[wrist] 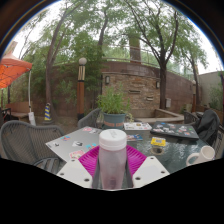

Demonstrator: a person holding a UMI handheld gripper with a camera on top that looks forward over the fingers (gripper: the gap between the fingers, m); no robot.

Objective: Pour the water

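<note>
I am holding a bottle upright between the jaws, its white cap nearest the camera; the pink pads are pressing in on it from both sides, so the jaws are closed about as far as the bottle's width allows. By my reading the pick-up is done and the pour itself is not yet begun, since the bottle is standing straight. Just beyond it, the desk is carrying a small yellow thing and some trays; I cannot make out a cup to pour into. Farther off, a potted plant, a brick wall and trees are standing.
</note>
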